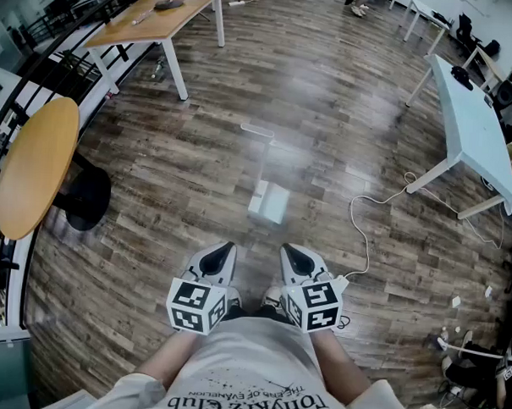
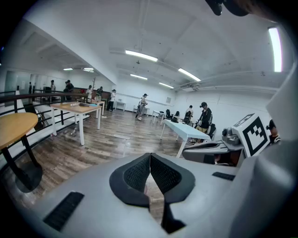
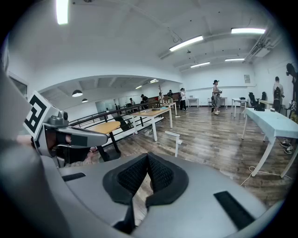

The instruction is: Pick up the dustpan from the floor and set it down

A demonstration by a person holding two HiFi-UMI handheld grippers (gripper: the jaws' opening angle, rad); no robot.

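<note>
A pale long-handled dustpan (image 1: 269,202) stands on the wood floor a step ahead of me, its thin handle rising to a white grip bar (image 1: 257,130). That bar also shows in the right gripper view (image 3: 177,135) and, smaller, in the left gripper view (image 2: 122,136). Both grippers are held close to my body, well short of the dustpan. The left gripper (image 1: 223,250) is shut with its black pads touching and nothing between them. The right gripper (image 1: 293,254) is shut and empty too, level with the left one.
A round wooden table (image 1: 37,164) on a black foot stands at the left by a railing. A long wooden table (image 1: 154,21) is at the far left, a light blue table (image 1: 475,133) at the right. A white cable (image 1: 365,238) trails over the floor near my right. People stand far off.
</note>
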